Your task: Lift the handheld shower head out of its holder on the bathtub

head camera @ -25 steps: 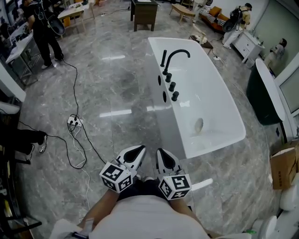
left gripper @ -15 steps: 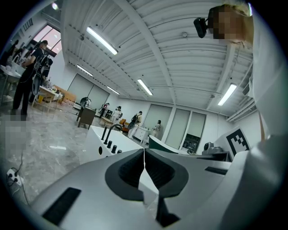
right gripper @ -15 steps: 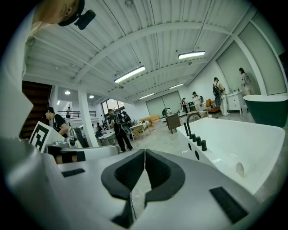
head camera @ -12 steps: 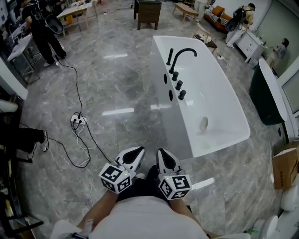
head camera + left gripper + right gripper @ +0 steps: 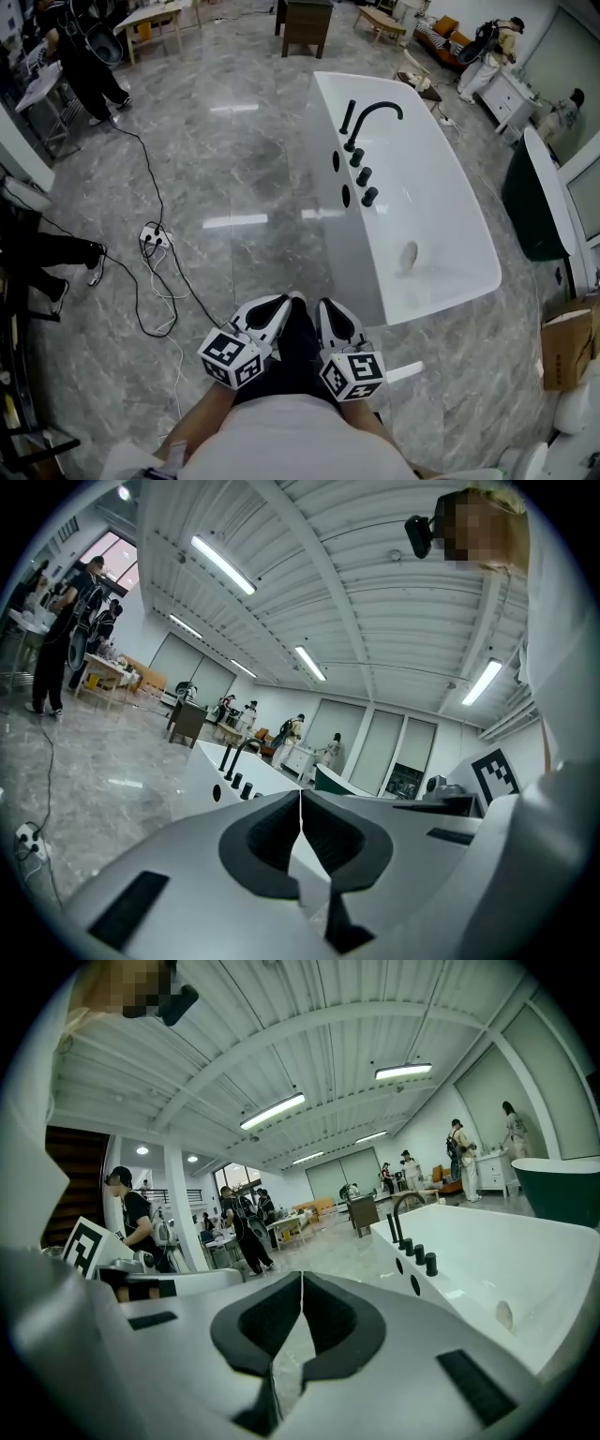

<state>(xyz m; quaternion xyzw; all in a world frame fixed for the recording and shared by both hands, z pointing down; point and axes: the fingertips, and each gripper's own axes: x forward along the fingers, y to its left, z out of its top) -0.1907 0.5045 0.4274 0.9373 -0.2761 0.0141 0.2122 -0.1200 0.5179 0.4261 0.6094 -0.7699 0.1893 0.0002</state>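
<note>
A white bathtub (image 5: pixel 441 220) stands on the grey marble floor ahead and to the right. On its left rim are a black arched spout (image 5: pixel 377 116), a slim black handheld shower head (image 5: pixel 348 116) upright in its holder, and a row of black knobs (image 5: pixel 364 175). My left gripper (image 5: pixel 281 303) and right gripper (image 5: pixel 324 306) are side by side low in the head view, well short of the tub, both shut and empty. The left gripper view shows the jaw tips of the left gripper (image 5: pixel 301 794) meeting, with the tub (image 5: pixel 202 780) beyond. In the right gripper view the right gripper (image 5: pixel 302 1277) is likewise shut, and the shower head (image 5: pixel 391 1227) is far off.
A power strip (image 5: pixel 152 240) with black cables lies on the floor to the left. A dark green tub (image 5: pixel 536 202) and a cardboard box (image 5: pixel 565 342) stand at the right. A person (image 5: pixel 86 56) stands by tables at the back left, and a dark cabinet (image 5: pixel 307 23) is beyond the tub.
The tub has shifted slightly right and down in the head view as the person steps closer. Both grippers stay shut, close together, low in the frame.
</note>
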